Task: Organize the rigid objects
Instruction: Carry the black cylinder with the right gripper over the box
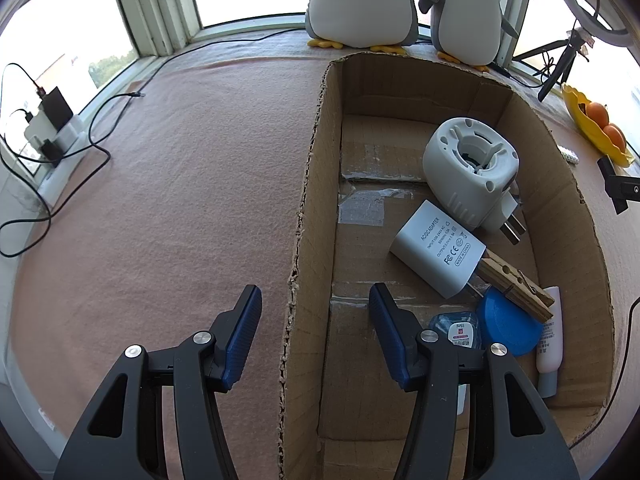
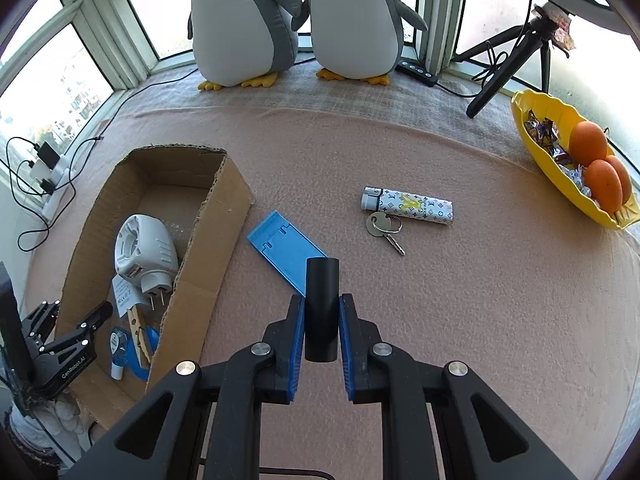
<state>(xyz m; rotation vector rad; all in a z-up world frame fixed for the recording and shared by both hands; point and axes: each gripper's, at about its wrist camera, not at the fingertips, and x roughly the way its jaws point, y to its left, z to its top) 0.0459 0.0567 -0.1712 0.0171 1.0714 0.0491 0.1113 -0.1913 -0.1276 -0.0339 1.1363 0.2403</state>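
Your right gripper (image 2: pixel 321 330) is clamped on the black tube (image 2: pixel 321 312), its long axis running up the frame between the pads. The cardboard box (image 2: pixel 188 280) lies left of it, long side up-frame. Your left gripper (image 1: pixel 316 332) straddles the box's left wall, its jaws spread, holding nothing.

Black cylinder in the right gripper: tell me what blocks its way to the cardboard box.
Only the box's own near wall stands between the black cylinder and the cardboard box, so it must go over the rim. The blue flat piece lies low on the cloth beside it.
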